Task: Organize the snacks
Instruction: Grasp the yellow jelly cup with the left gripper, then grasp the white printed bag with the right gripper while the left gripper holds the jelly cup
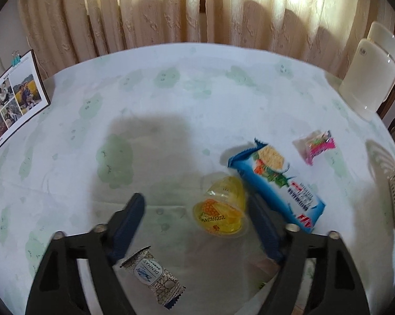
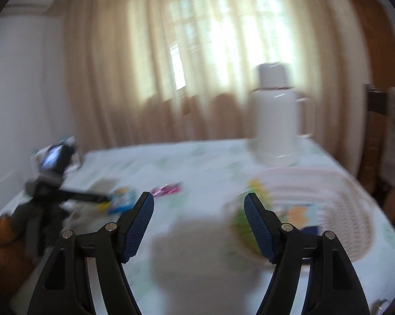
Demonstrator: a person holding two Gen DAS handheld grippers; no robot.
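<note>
Spread wide, the left gripper [image 1: 197,225] straddles a yellow plastic jelly cup [image 1: 221,210] lying tipped on the pale green-patterned tablecloth [image 1: 171,92], nearer its right finger, rim toward the camera. Right gripper [image 2: 198,223], also spread and empty, hovers left of the white woven basket [image 2: 342,210].

Backlit beige curtains [image 2: 197,60] behind table [image 1: 171,99]
</note>
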